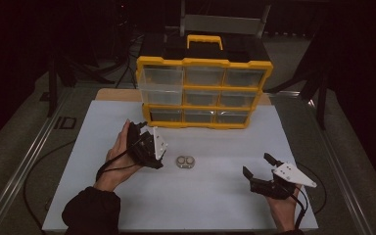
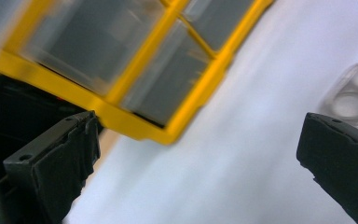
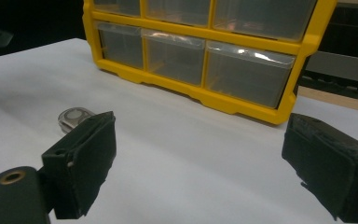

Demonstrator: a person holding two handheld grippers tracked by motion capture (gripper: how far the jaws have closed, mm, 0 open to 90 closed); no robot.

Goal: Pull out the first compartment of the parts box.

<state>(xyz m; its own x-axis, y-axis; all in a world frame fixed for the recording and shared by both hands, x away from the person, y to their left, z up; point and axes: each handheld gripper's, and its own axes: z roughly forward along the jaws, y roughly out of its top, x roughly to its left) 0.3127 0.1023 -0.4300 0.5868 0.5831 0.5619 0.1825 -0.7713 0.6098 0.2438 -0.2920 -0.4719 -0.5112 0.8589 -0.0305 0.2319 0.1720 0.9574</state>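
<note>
The small clear case [image 1: 186, 161] with two round things inside lies flat on the white table [image 1: 215, 196], in front of the yellow drawer cabinet [image 1: 203, 90] and well clear of it. My worry: the case looks slick and shallow, so if I close off-centre it could skid away from the cabinet or flip. My left claw [image 1: 152, 147] sits just beside the case, on its left, jaws spread wide with nothing between them. My right claw [image 1: 257, 169], farther off to the case's right, is also wide open and empty
</note>
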